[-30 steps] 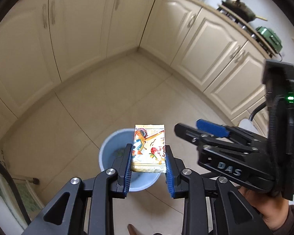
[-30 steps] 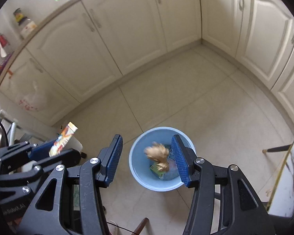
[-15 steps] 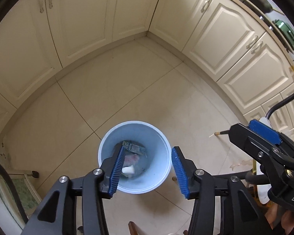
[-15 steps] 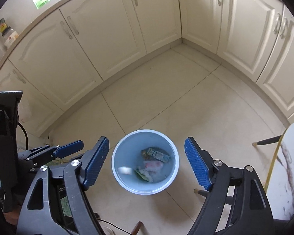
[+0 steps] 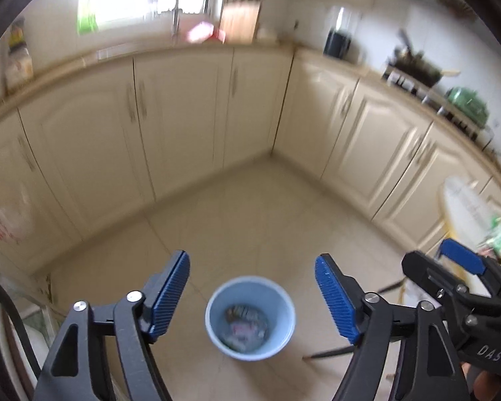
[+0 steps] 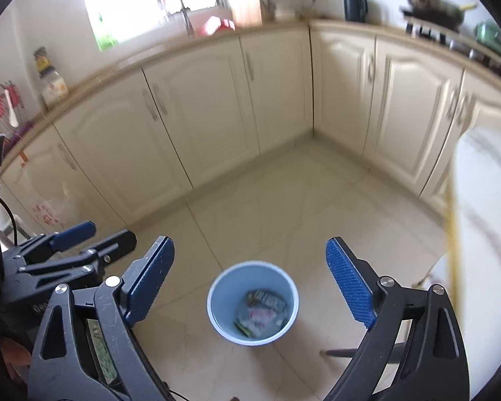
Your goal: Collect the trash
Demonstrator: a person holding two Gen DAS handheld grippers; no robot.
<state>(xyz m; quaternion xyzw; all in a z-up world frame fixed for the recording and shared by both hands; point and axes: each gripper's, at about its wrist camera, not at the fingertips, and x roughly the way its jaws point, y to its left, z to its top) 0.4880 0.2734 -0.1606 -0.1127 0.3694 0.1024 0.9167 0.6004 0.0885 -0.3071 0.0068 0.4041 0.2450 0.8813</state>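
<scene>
The left tongs [image 5: 252, 295] hang empty with their jaws opening, nothing between the blue pads, and the right tongs [image 6: 250, 282] match them, spread wide and still widening over bare floor. A second ago the left pair pinched a printed snack packet above the bin [image 5: 250, 317]; that packet is gone from the grip now. A scrap was also falling past the right pair then. Both pieces appear to have landed in the pale blue bin, where a heap of wrappers [image 6: 260, 310] lies at the bottom, though the blur makes it hard to pick out which piece is which.

The bin stands on the tiled floor [image 6: 284, 200] in the corner formed by the cream cabinets [image 5: 183, 117], and it looks smaller and lower in both views than it did half a second ago, so both hands have lifted away from it. In the left view the right tongs show at the far right edge, beside a white table [image 5: 464, 207] with some green-printed litter [image 5: 499, 235] on it.

By this reading the drop is done for these two pieces, and the hands are freed for another pickup. The litter on the table looks like the likely next target.
</scene>
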